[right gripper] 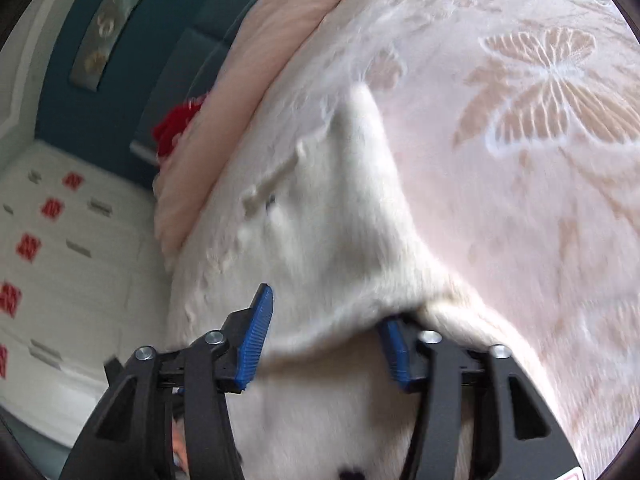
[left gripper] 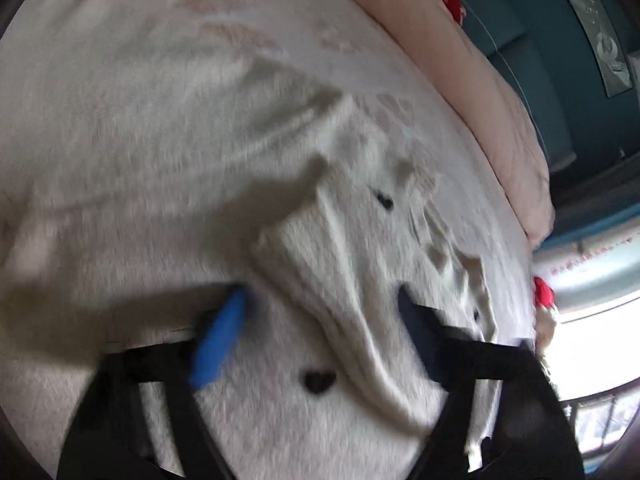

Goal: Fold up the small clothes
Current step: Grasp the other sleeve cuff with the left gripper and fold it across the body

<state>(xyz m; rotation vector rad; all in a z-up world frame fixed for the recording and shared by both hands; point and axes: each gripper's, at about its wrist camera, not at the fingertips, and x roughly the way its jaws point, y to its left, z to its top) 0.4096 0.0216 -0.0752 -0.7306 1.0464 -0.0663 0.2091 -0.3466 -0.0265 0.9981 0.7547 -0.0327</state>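
Both my grippers are over the bed. The left gripper (left gripper: 320, 320) has its jaws spread wide, one blue finger pad (left gripper: 218, 344) on one side and a darker pad (left gripper: 420, 336) on the other, neither pinching anything. Between and under them lies the small white fuzzy garment (left gripper: 344, 264), bunched into ridges, with little black heart marks (left gripper: 318, 380) on it. It sits on the pale blanket (left gripper: 140, 100). The left view is motion-blurred, so I cannot tell whether the pads touch the fabric.

My right gripper (right gripper: 324, 340) is wide apart too. Its left blue pad (right gripper: 256, 344) is in clear view; the other pad (right gripper: 394, 352) is partly under a raised fold of the white garment (right gripper: 340, 220). Cloth drapes over that pad and fills the gap between the pads, but nothing is clamped. The garment runs up from the gripper to a peaked corner (right gripper: 360, 96) lying on the blanket (right gripper: 520, 220), which carries a woven butterfly pattern (right gripper: 548, 84).

Along the bed edge is a pink quilt (right gripper: 256, 64), with something red (right gripper: 176, 128) just beside it. Behind that, a teal padded headboard (right gripper: 120, 80). In the right view, a white cabinet with red square stickers (right gripper: 52, 208) stands off to the side. In the left view, bright window light (left gripper: 600, 320) shows at the right edge.
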